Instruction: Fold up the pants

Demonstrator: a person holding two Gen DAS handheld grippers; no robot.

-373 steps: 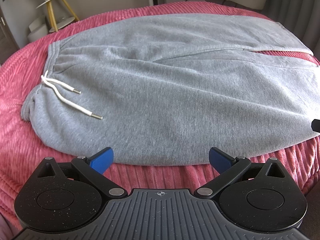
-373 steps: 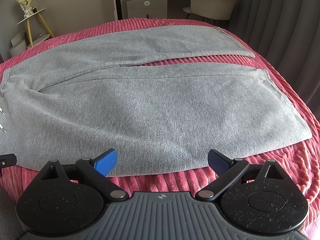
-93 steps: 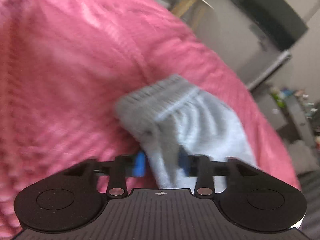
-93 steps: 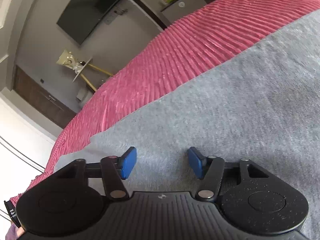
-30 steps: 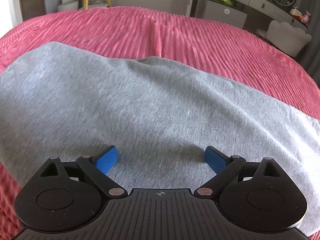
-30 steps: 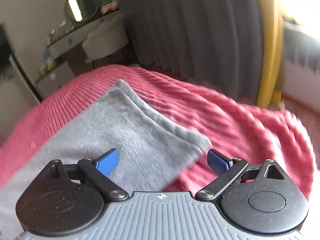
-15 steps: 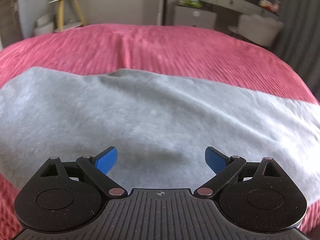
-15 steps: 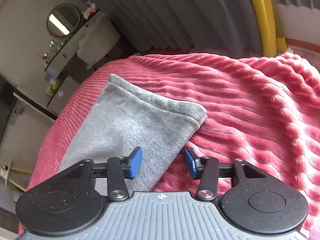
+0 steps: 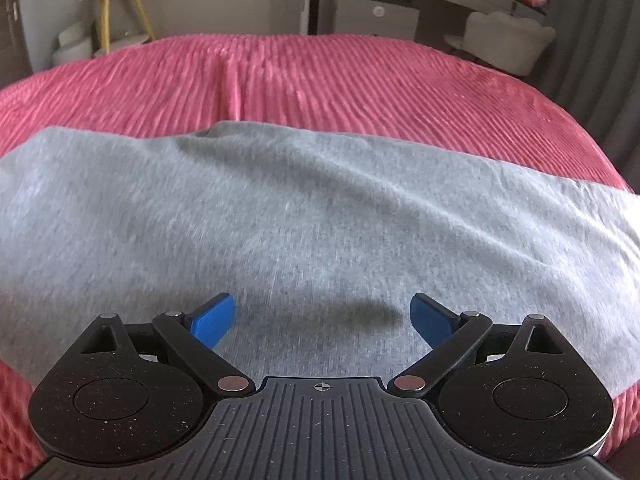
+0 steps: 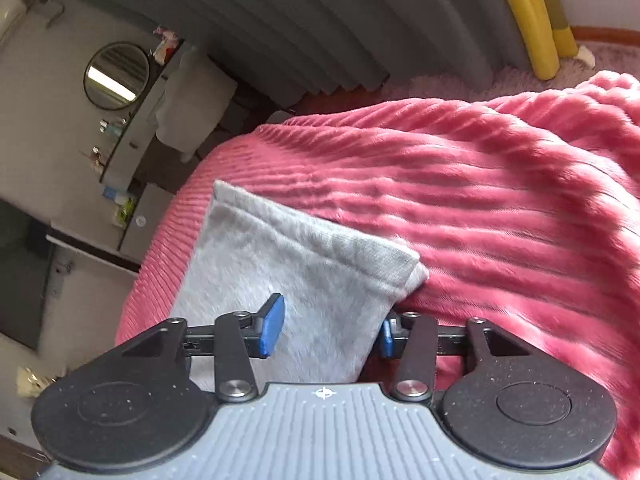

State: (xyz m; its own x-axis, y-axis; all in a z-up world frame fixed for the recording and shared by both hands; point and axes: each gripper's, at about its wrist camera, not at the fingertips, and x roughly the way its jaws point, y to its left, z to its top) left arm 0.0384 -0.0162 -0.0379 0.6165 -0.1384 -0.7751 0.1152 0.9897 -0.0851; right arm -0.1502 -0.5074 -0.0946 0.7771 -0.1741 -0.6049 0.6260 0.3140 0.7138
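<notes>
The grey pants lay flat across the pink ribbed bedspread. The left gripper hung just above them, jaws spread wide and empty, bare bedspread ahead. The right gripper was closing astride the cuff's side edge, fabric between its pads, open bedspread to its right.
</notes>
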